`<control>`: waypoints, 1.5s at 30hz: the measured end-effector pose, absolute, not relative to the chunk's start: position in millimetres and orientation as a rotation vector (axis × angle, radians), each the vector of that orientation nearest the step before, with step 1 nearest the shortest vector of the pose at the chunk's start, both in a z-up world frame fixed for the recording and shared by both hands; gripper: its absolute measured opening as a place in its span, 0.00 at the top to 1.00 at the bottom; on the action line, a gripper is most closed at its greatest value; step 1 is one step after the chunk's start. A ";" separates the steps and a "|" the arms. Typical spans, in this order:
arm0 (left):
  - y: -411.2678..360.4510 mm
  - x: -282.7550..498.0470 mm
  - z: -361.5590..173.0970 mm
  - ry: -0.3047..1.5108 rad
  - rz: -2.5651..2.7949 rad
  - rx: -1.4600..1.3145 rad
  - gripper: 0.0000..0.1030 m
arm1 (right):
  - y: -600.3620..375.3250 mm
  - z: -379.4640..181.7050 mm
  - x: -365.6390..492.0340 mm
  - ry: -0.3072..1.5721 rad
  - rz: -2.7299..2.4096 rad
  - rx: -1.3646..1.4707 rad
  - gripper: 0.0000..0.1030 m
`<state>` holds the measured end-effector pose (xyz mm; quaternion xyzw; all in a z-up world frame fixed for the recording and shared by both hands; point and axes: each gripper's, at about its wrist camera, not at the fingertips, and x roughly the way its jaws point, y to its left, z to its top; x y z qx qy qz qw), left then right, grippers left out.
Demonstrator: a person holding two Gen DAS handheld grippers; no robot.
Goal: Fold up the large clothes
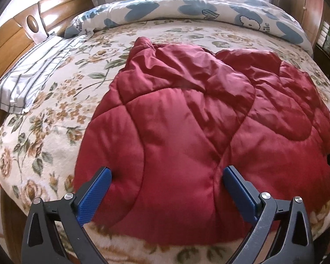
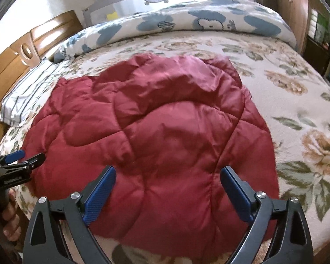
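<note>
Near edge: we hover both grippers over the hem of a red quilted jacket (image 1: 187, 118) at the bed's front.
Left gripper (image 1: 167, 173): jaws spread wide, nothing between the blue pads, pointing steeply down at the jacket's near left part.
Right gripper (image 2: 168, 172): jaws equally wide and gripping nothing, poised over the near right part.
Jacket: it lies puffed and creased on the floral blanket (image 2: 297, 114), its long axis running away from us toward the far duvet; the bulk sits straight ahead of both grippers.
Nearer hand: we judge neither has the edge; each is set above its own side of the hem, so the coming grab probably means dropping onto the near edge.
Surroundings: a striped pillow (image 1: 28, 81) rests to the left by the wooden headboard (image 1: 8, 44), well apart from the jacket; a blue-patterned duvet (image 1: 187, 8) is bunched along the far side.
Obstacles: nothing lies between grippers and fabric.
</note>
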<state>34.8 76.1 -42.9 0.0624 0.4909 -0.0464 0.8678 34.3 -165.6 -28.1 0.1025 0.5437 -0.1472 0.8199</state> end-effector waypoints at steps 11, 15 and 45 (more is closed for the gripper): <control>83.7 -8.9 -35.5 1.036 -0.070 0.187 0.01 | -128.0 -14.7 2.3 1.193 -0.218 0.193 0.06; 83.0 -18.9 -36.6 1.040 -0.074 0.200 0.01 | -121.6 -17.7 -10.4 1.214 -0.208 0.198 0.06; 88.4 -51.4 17.6 0.976 -0.102 0.205 0.01 | -103.1 25.4 -7.4 1.179 -0.155 0.166 0.01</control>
